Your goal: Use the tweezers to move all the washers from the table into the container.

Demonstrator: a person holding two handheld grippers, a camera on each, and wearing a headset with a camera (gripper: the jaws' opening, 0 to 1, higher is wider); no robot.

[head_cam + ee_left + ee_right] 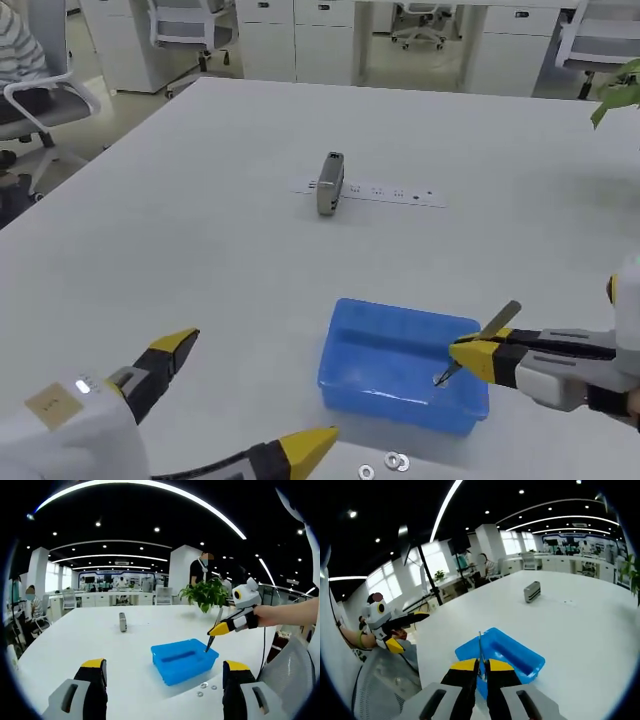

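A blue container [385,345] stands on the white table [200,230], near the front edge. My right gripper [470,352] is shut on metal tweezers [497,321], whose tip dips into the container's right side. I cannot tell whether the tip holds a washer. Three small washers [398,462] lie on the table just in front of the container, and also show as washers [203,685] in the left gripper view. My left gripper [245,395] hangs open and empty at the front left. In the right gripper view the tweezers [480,647] point down into the container [510,652].
A grey block [330,183] stands on a white power strip [385,192] at the table's middle. Office chairs [190,30] and cabinets line the far side. A green plant [205,594] stands off the table's right end. People stand and sit in the background.
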